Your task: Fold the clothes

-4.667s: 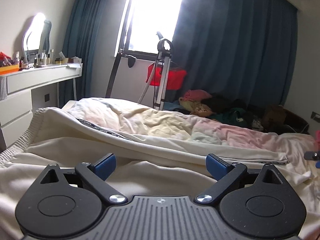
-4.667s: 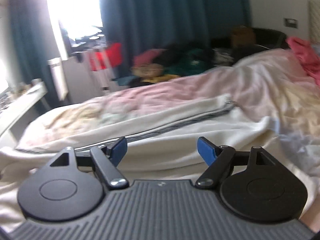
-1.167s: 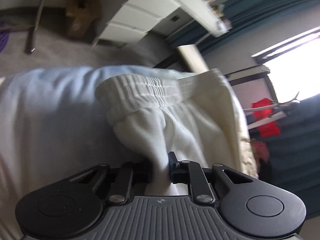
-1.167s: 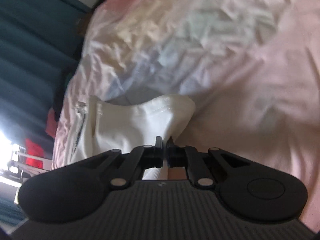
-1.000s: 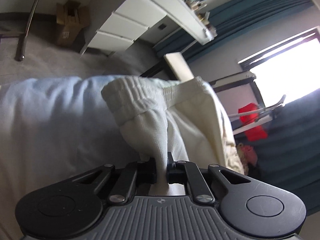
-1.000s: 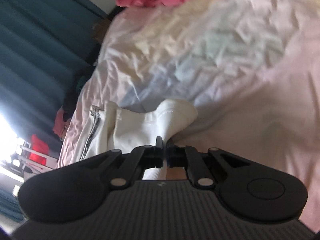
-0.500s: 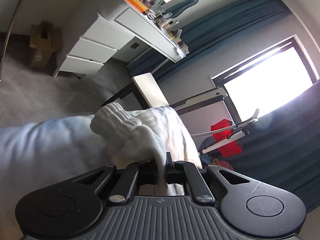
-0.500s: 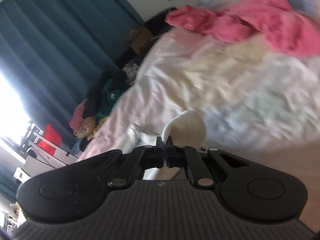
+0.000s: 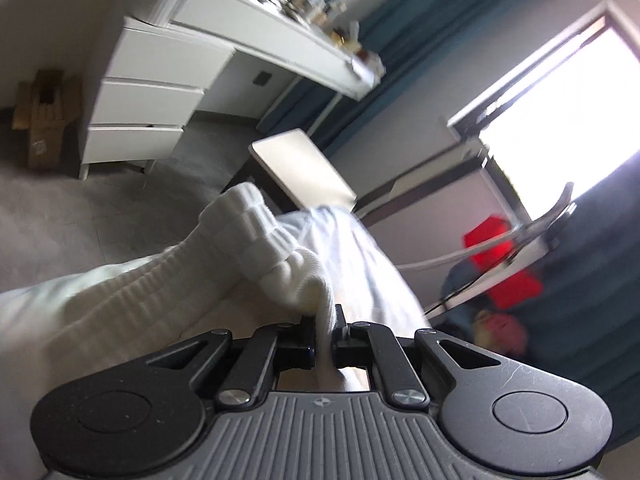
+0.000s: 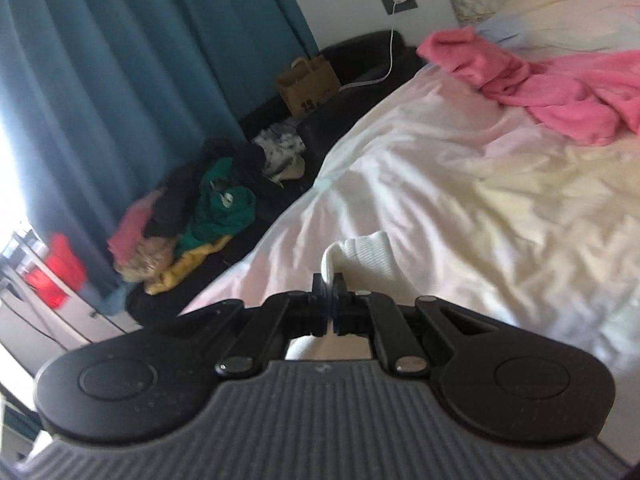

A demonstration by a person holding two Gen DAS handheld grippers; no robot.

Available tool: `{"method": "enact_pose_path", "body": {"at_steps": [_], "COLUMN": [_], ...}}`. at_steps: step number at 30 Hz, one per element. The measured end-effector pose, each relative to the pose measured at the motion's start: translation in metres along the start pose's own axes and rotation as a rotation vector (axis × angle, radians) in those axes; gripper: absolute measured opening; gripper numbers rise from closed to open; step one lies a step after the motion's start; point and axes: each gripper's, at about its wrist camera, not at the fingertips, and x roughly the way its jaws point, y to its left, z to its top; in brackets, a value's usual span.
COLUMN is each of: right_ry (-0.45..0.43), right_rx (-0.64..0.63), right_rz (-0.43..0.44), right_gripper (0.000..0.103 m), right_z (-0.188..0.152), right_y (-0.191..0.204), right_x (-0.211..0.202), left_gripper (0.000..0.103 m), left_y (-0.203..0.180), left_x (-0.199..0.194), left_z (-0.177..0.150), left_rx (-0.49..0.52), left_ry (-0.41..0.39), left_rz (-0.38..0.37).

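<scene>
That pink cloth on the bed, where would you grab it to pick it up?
Probably the raised bunched fold at the near end of the pink cloth, coming down from above. It lies crumpled on the bed, so that ridge gives two fingers something to pinch. Both grippers are busy holding the white pants now.

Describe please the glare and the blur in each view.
Left wrist view: the window is blown out to white and the desk is smeared by motion. Right wrist view: glare at the left edge, the clothes pile is soft, the pink garment fairly sharp.
</scene>
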Motion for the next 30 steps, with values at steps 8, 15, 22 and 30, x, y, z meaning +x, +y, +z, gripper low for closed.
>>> {"method": "enact_pose_path", "body": {"at_steps": [8, 15, 22, 30], "right_ry": [0.115, 0.104, 0.074, 0.207], "right_rx": [-0.182, -0.225, -0.109, 0.243], "right_rz": [-0.131, -0.131, -0.057, 0.102], "right_gripper": [0.006, 0.009, 0.064, 0.065], "right_z": [-0.040, -0.044, -0.031, -0.059], "right_y": [0.036, 0.036, 0.012, -0.070], "right_x": [0.122, 0.115, 0.033, -0.068], "left_gripper": [0.010, 0.035, 0.069, 0.068], "left_y": [-0.024, -0.023, 0.006, 0.087], "left_x": [0.120, 0.105, 0.010, -0.087], "left_z": [-0.022, -0.019, -0.037, -0.080], "left_rx": [0.086, 0.144, 0.181, 0.014], "left_ry": [0.083, 0.131, 0.058, 0.124], "left_rz": [0.161, 0.105, 0.009, -0.062]}}
